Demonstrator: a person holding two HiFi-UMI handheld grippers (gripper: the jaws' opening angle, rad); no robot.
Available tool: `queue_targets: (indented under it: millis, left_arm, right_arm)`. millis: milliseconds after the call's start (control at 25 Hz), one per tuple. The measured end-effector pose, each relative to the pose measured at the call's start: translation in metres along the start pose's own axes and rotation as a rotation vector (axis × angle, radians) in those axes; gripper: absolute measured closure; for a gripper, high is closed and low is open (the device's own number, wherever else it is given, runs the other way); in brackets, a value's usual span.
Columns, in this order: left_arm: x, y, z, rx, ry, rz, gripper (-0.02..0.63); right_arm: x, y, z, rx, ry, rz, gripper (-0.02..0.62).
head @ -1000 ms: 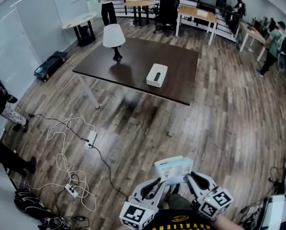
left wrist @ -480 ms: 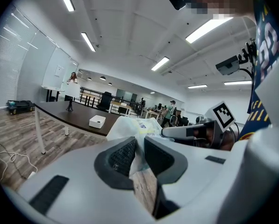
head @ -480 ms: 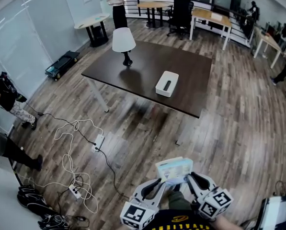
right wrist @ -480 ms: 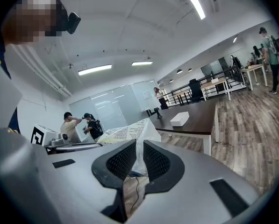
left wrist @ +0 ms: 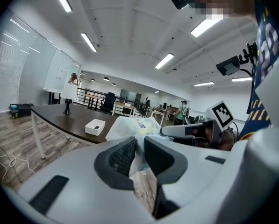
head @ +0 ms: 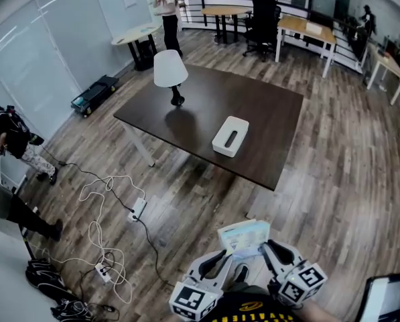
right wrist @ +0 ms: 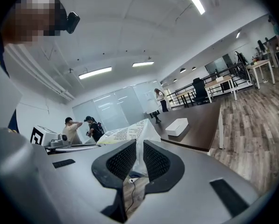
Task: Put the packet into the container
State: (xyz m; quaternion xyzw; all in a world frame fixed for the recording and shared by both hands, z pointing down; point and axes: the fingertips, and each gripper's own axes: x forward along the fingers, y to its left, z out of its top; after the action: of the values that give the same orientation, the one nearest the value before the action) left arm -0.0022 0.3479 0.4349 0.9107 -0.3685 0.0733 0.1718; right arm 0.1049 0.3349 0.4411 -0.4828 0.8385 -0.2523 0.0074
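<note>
Nearer than before stand the table and container; left claw and right claw each clench the packet.

Grippers x2: left gripper, right gripper. Packet x1, betw. both pairs of fingers. Well past the fingertips: table x1, w/ container x1 & lamp x1 on it. Floor, left of fingers: power strips x2.
</note>
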Motion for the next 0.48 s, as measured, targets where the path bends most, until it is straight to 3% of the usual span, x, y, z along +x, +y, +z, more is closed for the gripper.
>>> queue_targets:
  millis: [480]
  left_arm:
    - [0.065, 0.012, 0.014, -0.010, 0.022, 0.043, 0.548]
  right_arm:
    - [0.032, -0.058, 0.029, 0.021, 0.010, 0.040, 0.538]
